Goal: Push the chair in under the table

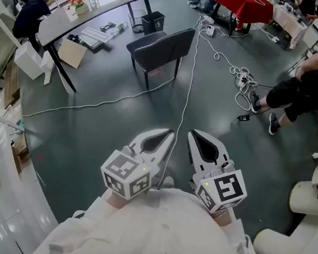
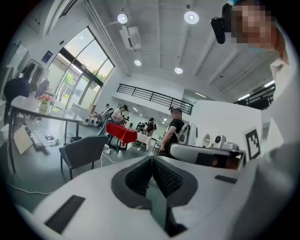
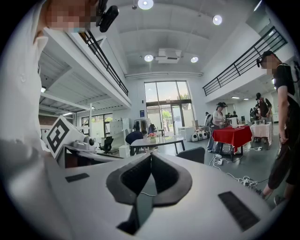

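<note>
A dark grey chair [image 1: 160,51] stands on the floor well ahead of me, its backrest toward me and apart from the curved white table [image 1: 99,8] at the upper left. The chair [image 2: 84,150] sits left of centre in the left gripper view; only its backrest top [image 3: 192,155] shows in the right gripper view. My left gripper [image 1: 169,135] and right gripper [image 1: 193,135] are side by side close to my body, far short of the chair. Both are shut with nothing between the pads.
A white cable [image 1: 191,69] runs across the floor past the chair's right side, ending in a tangle of cords [image 1: 243,79]. A small black bin [image 1: 152,21] stands by the table. A person [image 1: 310,79] sits at the right. A red-clothed table [image 1: 239,3] is at the back.
</note>
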The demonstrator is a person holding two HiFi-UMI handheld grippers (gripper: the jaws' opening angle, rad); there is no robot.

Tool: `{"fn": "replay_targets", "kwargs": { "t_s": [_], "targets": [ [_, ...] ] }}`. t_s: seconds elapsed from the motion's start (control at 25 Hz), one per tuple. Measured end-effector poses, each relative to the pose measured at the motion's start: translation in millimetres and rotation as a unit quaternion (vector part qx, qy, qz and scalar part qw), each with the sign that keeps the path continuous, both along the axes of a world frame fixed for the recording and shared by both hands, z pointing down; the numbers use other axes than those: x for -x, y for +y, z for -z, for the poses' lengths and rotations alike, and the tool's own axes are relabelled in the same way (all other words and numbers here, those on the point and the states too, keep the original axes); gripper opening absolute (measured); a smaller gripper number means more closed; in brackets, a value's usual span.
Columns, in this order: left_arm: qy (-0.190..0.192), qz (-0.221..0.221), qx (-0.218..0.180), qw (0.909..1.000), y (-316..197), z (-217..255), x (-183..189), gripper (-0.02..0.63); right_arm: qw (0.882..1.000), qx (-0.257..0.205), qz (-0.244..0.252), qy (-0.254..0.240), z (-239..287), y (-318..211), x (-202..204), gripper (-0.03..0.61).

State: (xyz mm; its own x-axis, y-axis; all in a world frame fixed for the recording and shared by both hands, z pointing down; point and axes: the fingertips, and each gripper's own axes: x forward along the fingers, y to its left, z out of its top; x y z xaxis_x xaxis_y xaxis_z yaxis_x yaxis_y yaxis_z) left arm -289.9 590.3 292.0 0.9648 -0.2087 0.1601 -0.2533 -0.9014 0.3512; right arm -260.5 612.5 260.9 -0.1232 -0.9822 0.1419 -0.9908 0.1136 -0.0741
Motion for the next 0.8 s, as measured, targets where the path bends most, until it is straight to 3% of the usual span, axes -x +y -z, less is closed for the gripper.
{"fn": "replay_targets", "kwargs": {
  "t_s": [0.24, 0.8],
  "targets": [
    [0.000, -0.014, -0.003, 0.9999, 5, 2, -8, 0.017, 1.000, 0.002, 0.006, -0.004, -3, -2, -2, 0.031],
    [-0.013, -0.003, 0.001, 0.9999, -2, -8, -19, 0.017, 1.000, 0.010, 0.017, -0.008, -13, -4, -13, 0.031]
  ]
}}
